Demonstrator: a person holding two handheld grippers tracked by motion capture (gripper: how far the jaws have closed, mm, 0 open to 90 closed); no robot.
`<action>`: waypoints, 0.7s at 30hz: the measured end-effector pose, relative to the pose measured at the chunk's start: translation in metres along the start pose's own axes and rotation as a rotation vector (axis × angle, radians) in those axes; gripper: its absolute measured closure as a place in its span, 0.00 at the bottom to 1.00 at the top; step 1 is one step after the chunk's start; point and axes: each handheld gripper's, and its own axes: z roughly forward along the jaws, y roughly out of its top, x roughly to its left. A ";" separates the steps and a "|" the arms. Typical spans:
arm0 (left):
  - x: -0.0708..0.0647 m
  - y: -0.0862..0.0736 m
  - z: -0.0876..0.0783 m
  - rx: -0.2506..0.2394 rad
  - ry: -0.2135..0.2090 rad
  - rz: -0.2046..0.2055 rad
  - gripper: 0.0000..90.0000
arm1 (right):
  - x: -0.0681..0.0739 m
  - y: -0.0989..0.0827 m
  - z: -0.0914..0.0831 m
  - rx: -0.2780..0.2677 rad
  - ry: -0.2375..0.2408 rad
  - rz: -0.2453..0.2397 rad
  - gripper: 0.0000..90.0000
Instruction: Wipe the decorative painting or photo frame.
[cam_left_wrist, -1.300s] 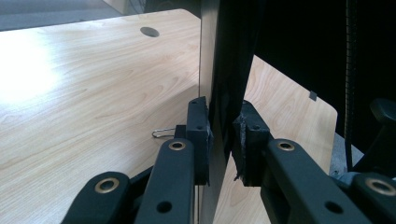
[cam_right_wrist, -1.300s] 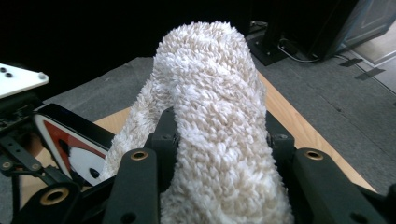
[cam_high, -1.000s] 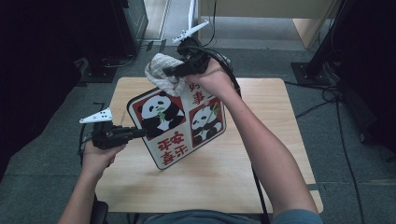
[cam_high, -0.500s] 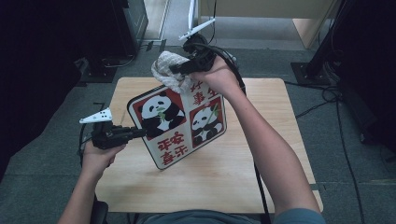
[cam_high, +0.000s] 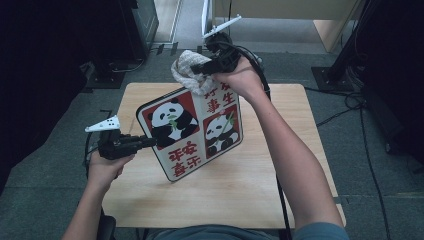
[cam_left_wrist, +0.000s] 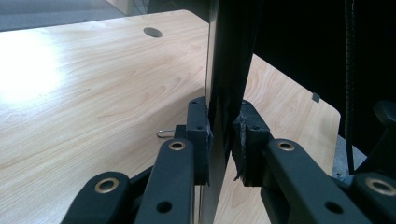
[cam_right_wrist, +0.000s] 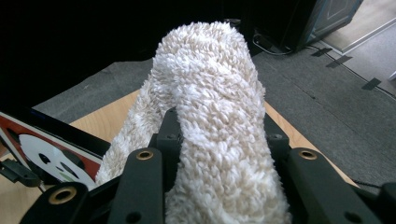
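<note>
A rectangular sign board (cam_high: 200, 135) with two pandas and red characters is held tilted above the wooden table (cam_high: 280, 200). My left gripper (cam_high: 150, 141) is shut on its left edge. In the left gripper view the pads of this gripper (cam_left_wrist: 223, 135) pinch the thin board (cam_left_wrist: 224, 70) edge-on. My right gripper (cam_high: 197, 67) is at the board's far top corner, shut on a cream fluffy cloth (cam_high: 187, 67). Its jaws have just been closing tighter on that cloth. In the right gripper view the cloth (cam_right_wrist: 210, 93) bulges up between the jaws of this gripper (cam_right_wrist: 219, 135), with the board (cam_right_wrist: 51, 149) at lower left.
Dark cabinets stand to the left of the table and beyond it. Cables (cam_high: 345, 100) run over the grey floor at the right. The table top has a round cable hole (cam_left_wrist: 152, 31) near its far corner.
My right gripper has carried the cloth a little to the right and farther away along the board's top corner. The left gripper and the board have stayed put.
</note>
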 end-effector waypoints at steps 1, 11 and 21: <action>0.000 0.000 0.000 0.000 -0.001 0.001 0.88 | -0.001 0.000 -0.001 -0.002 -0.004 -0.002 0.70; 0.000 0.000 0.000 0.001 0.001 -0.003 0.88 | -0.013 -0.004 -0.008 -0.008 -0.050 0.010 0.70; 0.001 0.001 0.000 -0.005 0.006 -0.017 0.87 | -0.028 -0.007 -0.022 -0.005 -0.081 0.035 0.70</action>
